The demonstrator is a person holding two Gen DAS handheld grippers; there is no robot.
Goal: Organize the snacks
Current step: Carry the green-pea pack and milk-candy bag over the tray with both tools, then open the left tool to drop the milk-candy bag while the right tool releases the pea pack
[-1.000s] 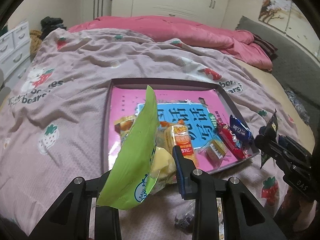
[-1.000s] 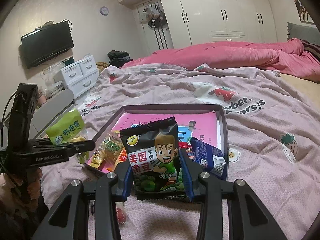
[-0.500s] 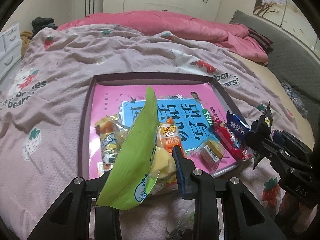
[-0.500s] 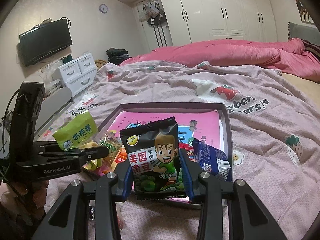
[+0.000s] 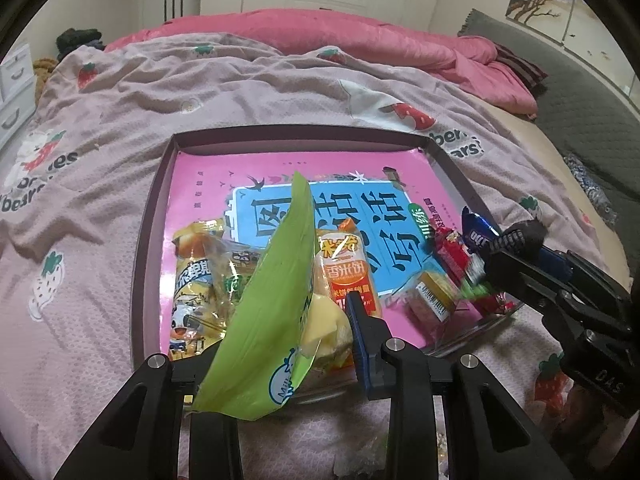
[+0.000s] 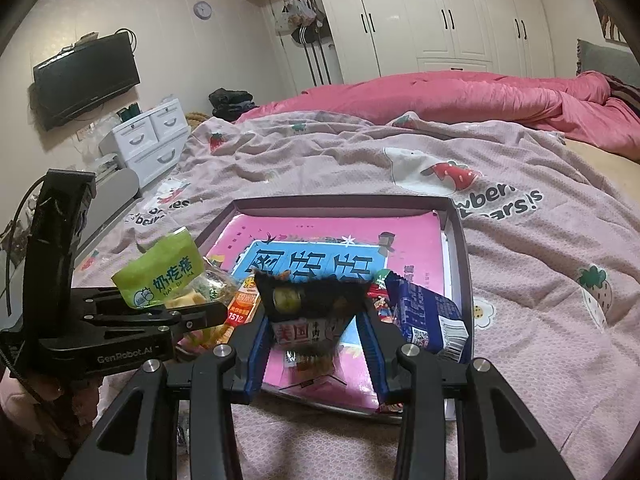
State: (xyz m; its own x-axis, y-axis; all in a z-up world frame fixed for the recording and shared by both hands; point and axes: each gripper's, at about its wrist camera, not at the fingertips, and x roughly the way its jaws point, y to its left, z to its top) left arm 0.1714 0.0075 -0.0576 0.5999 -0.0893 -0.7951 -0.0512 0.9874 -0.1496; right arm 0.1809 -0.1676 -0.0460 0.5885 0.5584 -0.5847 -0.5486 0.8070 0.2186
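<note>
A shallow dark-rimmed tray [image 5: 304, 136] lies on the bed, lined with a pink and blue sheet, with several snack packs at its near end. My left gripper [image 5: 288, 344] is shut on a green snack bag [image 5: 276, 304] and holds it over the tray's near edge; the bag also shows in the right wrist view [image 6: 160, 272]. My right gripper [image 6: 312, 340] has its jaws spread apart. The black cartoon snack bag [image 6: 312, 304] between them is blurred and tipping forward over the tray [image 6: 456, 240]. A blue pack [image 6: 428, 316] lies at the tray's right side.
The tray sits on a mauve strawberry-print blanket [image 5: 100, 184]. A pink duvet [image 6: 460, 100] is bunched at the far side. White drawers [image 6: 148, 140] and a wall TV [image 6: 84, 80] stand left of the bed. A grey rug [image 5: 580, 100] lies at the right.
Both grippers moved forward over the tray. My right gripper's jaws opened and the black bag, held upright before, now tips and drops toward the tray. The left still holds the green bag.
</note>
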